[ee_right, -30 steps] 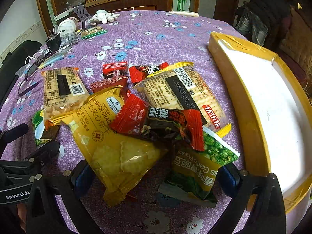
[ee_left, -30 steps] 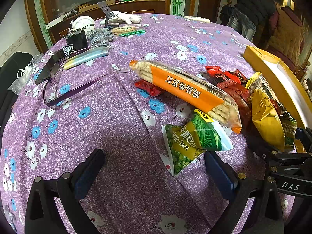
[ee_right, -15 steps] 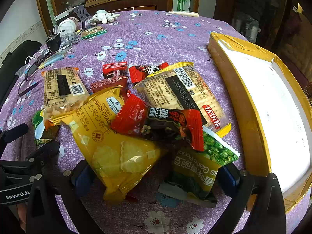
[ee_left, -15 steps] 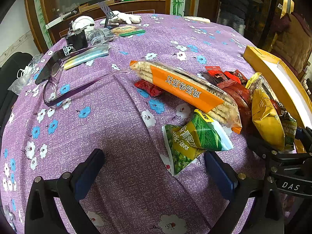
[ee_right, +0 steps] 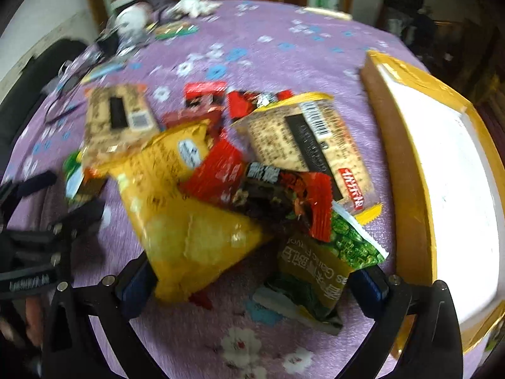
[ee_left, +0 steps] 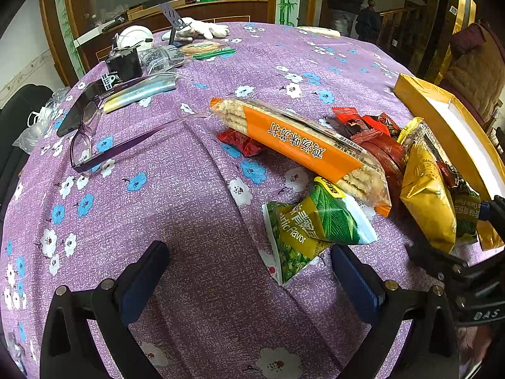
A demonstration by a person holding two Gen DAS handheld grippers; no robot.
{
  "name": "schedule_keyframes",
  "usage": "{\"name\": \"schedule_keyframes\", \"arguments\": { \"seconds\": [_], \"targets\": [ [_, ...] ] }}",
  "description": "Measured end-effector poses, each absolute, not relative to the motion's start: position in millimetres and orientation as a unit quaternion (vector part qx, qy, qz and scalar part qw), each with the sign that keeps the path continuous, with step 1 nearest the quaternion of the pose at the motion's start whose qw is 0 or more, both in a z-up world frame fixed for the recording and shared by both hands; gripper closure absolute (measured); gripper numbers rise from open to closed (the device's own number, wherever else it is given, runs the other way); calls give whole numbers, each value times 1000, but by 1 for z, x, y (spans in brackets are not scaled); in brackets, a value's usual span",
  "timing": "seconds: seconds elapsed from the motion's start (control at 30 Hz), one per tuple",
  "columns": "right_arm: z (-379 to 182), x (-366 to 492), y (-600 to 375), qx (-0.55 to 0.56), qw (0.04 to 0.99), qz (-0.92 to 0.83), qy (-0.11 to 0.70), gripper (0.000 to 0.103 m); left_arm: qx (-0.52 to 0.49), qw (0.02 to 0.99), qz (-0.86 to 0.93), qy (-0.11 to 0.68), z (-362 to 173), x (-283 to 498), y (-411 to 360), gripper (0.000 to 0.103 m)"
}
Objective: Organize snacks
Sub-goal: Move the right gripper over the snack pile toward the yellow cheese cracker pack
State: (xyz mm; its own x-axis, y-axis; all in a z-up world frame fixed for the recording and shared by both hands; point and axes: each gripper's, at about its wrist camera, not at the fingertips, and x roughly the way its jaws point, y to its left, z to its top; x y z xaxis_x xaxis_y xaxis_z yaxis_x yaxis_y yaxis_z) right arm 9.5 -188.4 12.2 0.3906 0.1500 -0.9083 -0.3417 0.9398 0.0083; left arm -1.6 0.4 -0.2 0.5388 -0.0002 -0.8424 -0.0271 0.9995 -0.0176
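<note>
My right gripper (ee_right: 252, 287), jaws spread and empty, has just started moving over the crinkly yellow cracker bag (ee_right: 186, 221); my left gripper (ee_left: 246, 278) stays parted, idle. Pickup begins.

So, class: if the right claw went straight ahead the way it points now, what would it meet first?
Most likely the yellow cracker bag, lying between the open right claw fingers beside the green pea packet; blur leaves depth uncertain.

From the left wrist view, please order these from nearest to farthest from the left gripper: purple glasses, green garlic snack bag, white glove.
1. green garlic snack bag, just ahead of the left gripper, by its right jaw.
2. purple glasses, mid-table, left.
3. white glove, far edge of the table.
</note>
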Motion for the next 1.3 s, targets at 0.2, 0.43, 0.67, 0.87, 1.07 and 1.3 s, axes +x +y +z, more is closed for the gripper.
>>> {"name": "schedule_keyframes", "arguments": {
  "seconds": [0.2,0.43,0.67,0.87,1.07,1.3],
  "targets": [
    [17,-3,-203,-39,820,180,542,0,-14,877,8,480,0,-2,0,0],
    [38,-9,-218,19,805,218,552,0,-14,877,8,480,0,-2,0,0],
    [75,-16,-218,12,804,267,532,0,-14,877,8,480,0,-2,1,0],
    [99,-17,-217,2,790,323,521,2,-14,877,8,480,0,-2,0,0],
    [113,-21,-206,-18,795,359,489,4,-14,877,8,480,0,-2,0,0],
    [91,16,-189,-87,787,306,529,17,-14,877,8,480,0,-2,1,0]
  ]
}}
